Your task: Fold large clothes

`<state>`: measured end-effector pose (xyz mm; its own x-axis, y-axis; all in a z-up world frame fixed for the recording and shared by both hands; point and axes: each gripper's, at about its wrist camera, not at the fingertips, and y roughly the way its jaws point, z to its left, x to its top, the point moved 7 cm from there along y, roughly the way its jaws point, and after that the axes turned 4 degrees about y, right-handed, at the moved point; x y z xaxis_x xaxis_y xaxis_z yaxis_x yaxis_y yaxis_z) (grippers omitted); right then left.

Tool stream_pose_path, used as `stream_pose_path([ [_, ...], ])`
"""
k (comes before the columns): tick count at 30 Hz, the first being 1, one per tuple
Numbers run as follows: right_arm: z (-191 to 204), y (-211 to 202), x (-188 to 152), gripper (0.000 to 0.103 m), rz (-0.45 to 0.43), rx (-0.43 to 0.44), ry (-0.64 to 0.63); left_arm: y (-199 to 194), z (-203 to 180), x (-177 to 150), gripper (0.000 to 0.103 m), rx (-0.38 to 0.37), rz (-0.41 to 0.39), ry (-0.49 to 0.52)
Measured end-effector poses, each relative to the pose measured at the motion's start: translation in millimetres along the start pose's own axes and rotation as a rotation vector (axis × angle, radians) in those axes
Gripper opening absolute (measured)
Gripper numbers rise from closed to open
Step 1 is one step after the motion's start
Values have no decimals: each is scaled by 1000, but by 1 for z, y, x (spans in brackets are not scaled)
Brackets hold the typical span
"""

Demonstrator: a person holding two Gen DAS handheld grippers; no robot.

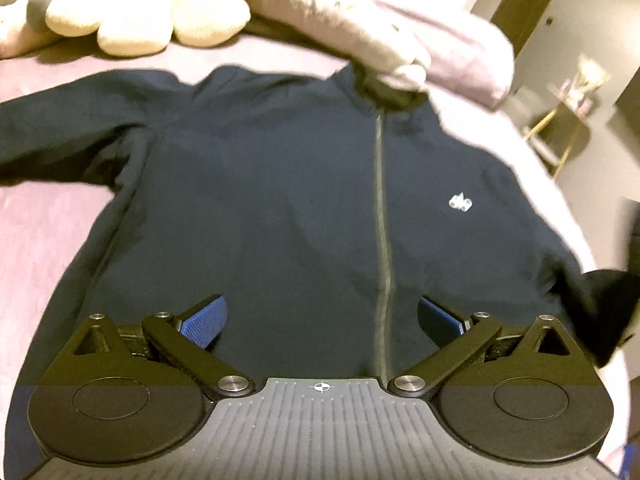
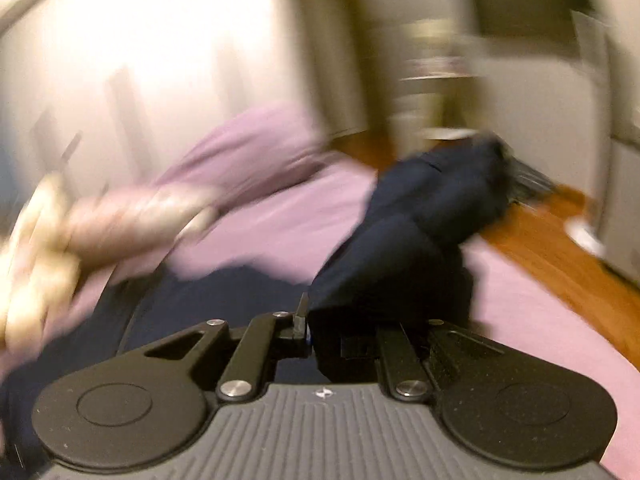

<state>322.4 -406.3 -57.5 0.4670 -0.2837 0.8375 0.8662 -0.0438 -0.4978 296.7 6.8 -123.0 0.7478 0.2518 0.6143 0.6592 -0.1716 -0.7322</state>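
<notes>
On the jacket's (image 1: pixel 280 200) chest, a small white logo (image 1: pixel 460 202), unreadable.

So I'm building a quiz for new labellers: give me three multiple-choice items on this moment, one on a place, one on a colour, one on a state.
1. Where does the jacket lie?
A. on a wooden floor
B. on a pink bed cover
C. on a chair

2. What colour are the left gripper pads?
A. blue
B. red
C. white

3. How do the left gripper's jaws stand?
A. shut on the zipper
B. shut on a sleeve
C. open, nothing between the pads

Key:
1 B: pink bed cover shows on both sides of the spread jacket.
2 A: both fingers carry blue textured pads.
3 C: the pads stand wide apart above the jacket front, with the zipper running between them, ungripped.
</notes>
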Motion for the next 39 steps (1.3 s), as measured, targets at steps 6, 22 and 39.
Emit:
stream_pose_path([
  [6,135,66,-91,91,269,123,-366,-11,1,23,103,-104,-45,-5],
  [22,-16,33,-105,47,295,251,488,130,-100,34,64,-437,241,-135],
  [39,-34,44,-107,68,249,287,620,93,-82,128,9,-386,-8,-96],
])
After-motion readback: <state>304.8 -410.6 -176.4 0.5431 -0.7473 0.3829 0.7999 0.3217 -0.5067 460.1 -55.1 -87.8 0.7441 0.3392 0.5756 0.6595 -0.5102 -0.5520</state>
